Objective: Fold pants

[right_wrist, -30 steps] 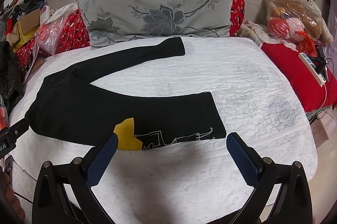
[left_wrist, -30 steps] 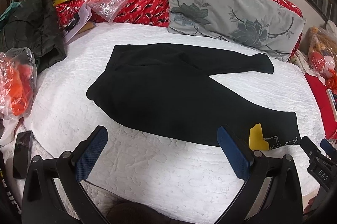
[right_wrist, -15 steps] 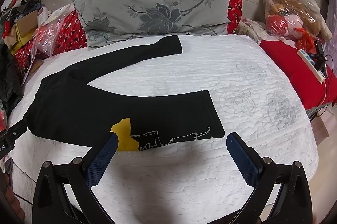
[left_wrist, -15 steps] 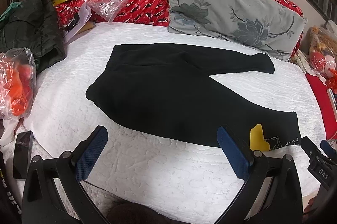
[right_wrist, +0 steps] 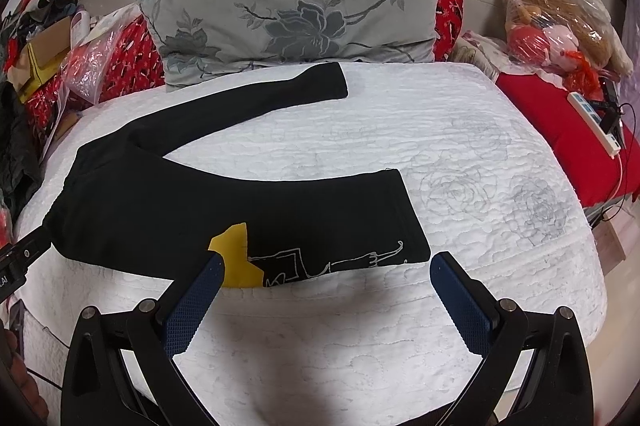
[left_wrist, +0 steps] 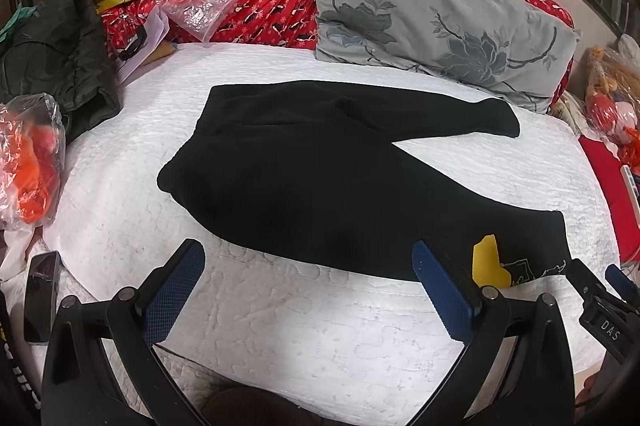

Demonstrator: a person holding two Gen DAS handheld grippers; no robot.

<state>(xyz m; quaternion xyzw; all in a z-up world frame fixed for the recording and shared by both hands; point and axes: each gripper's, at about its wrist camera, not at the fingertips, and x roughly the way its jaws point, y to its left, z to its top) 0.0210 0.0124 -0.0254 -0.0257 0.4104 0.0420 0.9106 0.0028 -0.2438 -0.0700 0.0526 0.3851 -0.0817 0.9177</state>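
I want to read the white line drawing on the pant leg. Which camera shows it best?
The right wrist view: the white line drawing lies whole near the hem, beside the yellow patch. In the left wrist view, only part of it shows, small, at the edge.

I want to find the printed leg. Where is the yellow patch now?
In the right wrist view, the yellow patch sits on the pants' near leg, behind the right gripper's left finger.

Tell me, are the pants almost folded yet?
Not yet. Done: the black pants lie spread flat on the white bed, legs apart in a V. In hand: nothing; the left gripper and the right gripper are both open, just short of the near leg. Left: all the folding, probably starting by bringing one leg over the other.
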